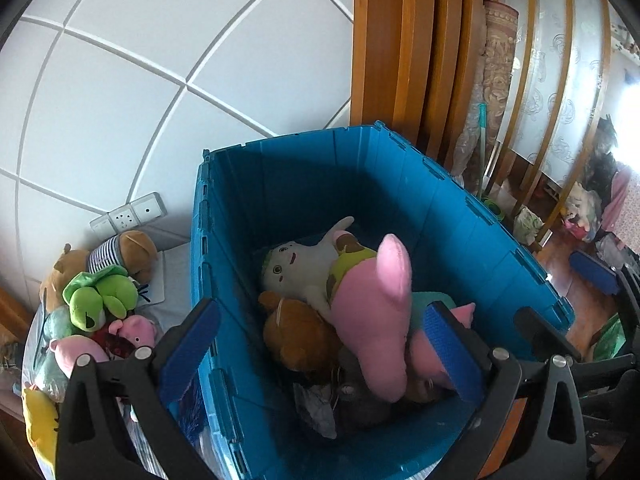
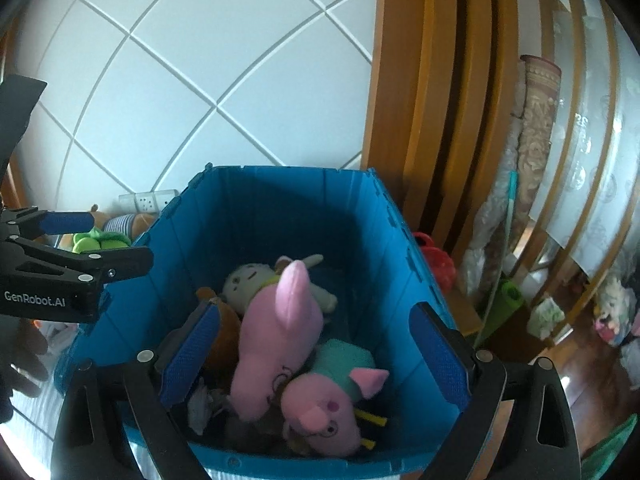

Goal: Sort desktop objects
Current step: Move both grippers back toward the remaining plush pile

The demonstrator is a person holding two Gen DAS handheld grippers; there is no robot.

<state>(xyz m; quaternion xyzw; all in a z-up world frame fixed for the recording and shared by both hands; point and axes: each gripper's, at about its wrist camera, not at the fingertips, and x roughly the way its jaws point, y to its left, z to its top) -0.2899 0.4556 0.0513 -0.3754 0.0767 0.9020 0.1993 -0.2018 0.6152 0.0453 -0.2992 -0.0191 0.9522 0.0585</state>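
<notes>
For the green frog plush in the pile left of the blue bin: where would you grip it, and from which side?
Grip the green frog plush across its rounded head, coming from above with the open left gripper. It lies on top of the pile, with the bear behind and the bin wall on its right, so side approaches look crowded.

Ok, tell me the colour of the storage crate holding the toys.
Blue storage crate, clearest in the right wrist view.

Soft plush toys (image 2: 276, 336) fill a smooth, hard plastic blue bin (image 2: 256, 216) beside glossy varnished wood panelling (image 2: 432, 100).
</notes>
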